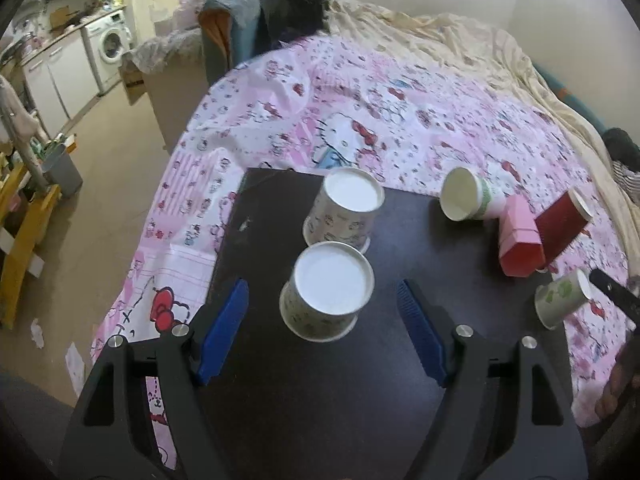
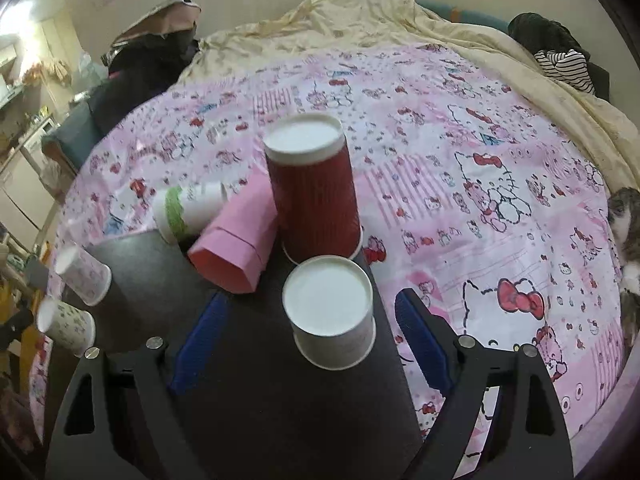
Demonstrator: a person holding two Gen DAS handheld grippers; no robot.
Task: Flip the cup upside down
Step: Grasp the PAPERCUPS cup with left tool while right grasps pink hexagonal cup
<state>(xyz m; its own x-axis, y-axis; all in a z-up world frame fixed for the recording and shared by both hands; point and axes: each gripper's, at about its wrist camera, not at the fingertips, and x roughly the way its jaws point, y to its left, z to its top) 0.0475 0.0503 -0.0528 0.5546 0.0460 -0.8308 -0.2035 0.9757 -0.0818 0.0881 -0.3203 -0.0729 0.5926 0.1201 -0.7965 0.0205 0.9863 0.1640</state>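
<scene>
Several paper cups stand on a dark board (image 1: pixel 304 392) laid on a bed. In the left wrist view a patterned cup (image 1: pixel 326 300) stands upside down just ahead of my open left gripper (image 1: pixel 322 300); a second patterned cup (image 1: pixel 346 210) stands upside down behind it. A white cup with a green band (image 1: pixel 470 196) lies on its side at the board's far right. In the right wrist view a white cup (image 2: pixel 332 312) stands upside down between the fingers of my open right gripper (image 2: pixel 310 316). A tall red cup (image 2: pixel 316 188) stands upside down behind it.
A pink box (image 2: pixel 236 240) lies beside the red cup and also shows in the left wrist view (image 1: pixel 518 240). The board (image 2: pixel 256 400) rests on a pink Hello Kitty sheet (image 1: pixel 360 112). A cat (image 2: pixel 628 240) sits at the right edge. Floor and kitchen units are to the left.
</scene>
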